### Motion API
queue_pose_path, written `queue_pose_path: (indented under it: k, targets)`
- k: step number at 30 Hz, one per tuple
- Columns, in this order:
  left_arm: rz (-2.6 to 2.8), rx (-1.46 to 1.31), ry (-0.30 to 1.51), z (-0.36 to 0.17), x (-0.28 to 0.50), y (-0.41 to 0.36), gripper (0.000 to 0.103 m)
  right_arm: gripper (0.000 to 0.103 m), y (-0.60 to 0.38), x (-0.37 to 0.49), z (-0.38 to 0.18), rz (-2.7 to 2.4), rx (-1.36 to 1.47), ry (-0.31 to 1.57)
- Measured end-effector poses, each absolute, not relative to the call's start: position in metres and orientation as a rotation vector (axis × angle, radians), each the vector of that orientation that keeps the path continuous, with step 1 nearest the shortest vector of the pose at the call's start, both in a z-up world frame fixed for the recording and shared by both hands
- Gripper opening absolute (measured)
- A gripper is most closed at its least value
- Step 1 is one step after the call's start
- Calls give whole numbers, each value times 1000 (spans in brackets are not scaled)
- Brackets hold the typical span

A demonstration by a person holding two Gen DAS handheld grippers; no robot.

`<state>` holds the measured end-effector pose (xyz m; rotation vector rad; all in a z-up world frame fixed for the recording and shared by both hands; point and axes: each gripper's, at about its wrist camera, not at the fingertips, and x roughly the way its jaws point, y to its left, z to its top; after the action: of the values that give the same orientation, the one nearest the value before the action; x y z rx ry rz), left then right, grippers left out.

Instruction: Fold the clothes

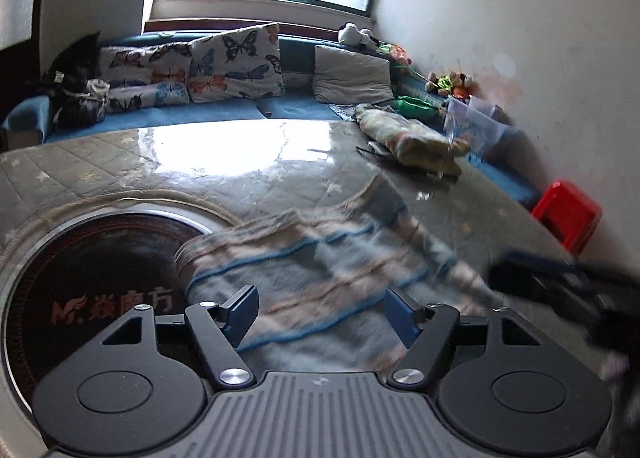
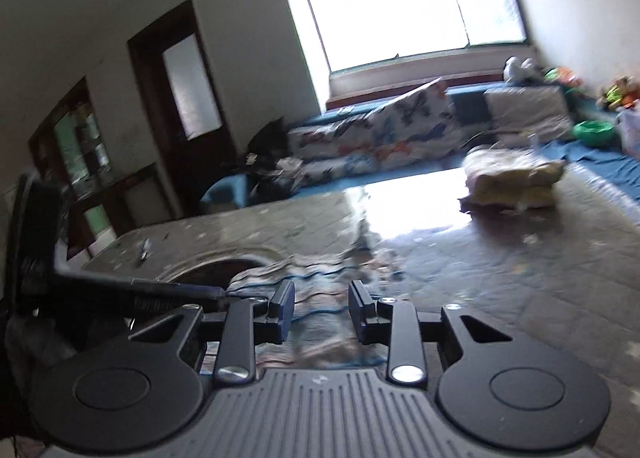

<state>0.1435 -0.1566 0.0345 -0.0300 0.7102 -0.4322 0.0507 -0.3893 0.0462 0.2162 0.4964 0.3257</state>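
A striped grey, pink and blue garment [image 1: 320, 262] lies spread on the table, partly over a round black cooktop [image 1: 92, 282]. My left gripper [image 1: 320, 316] is open above the garment's near part, with nothing between its fingers. The right gripper shows blurred at the right edge of the left wrist view [image 1: 568, 286]. In the right wrist view my right gripper [image 2: 321, 312] is open over the same garment [image 2: 312, 298], holding nothing. The left gripper appears there at the left [image 2: 120, 286]. Both views are motion blurred.
A folded pile of clothes [image 1: 412, 138] sits at the table's far right, also in the right wrist view [image 2: 516, 178]. A blue sofa with butterfly cushions [image 1: 208, 62] runs behind the table. A red stool [image 1: 568, 214] stands by the right wall. A dark door [image 2: 180, 98] is at left.
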Motion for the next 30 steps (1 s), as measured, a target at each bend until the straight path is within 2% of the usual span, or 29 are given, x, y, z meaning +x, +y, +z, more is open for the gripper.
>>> queue_pose_path:
  k: [10,15,21,26,30]
  targets:
    - [-442,15,749,2,135,-152,75,28,-374,112,14,328,157,639]
    - [-465,28,741,-3,132,-153,90,28,-400,120,7,261,257,653]
    - [-469,42,730,-4,128,-155,103,29,-391,126,30,262,166,608]
    - [-470,46,727,-5,126,-154,103,30,-367,143,40,324,76,609]
    - [-473,45,726,-6,125,-153,103,30,-351,170,25,310,25,667]
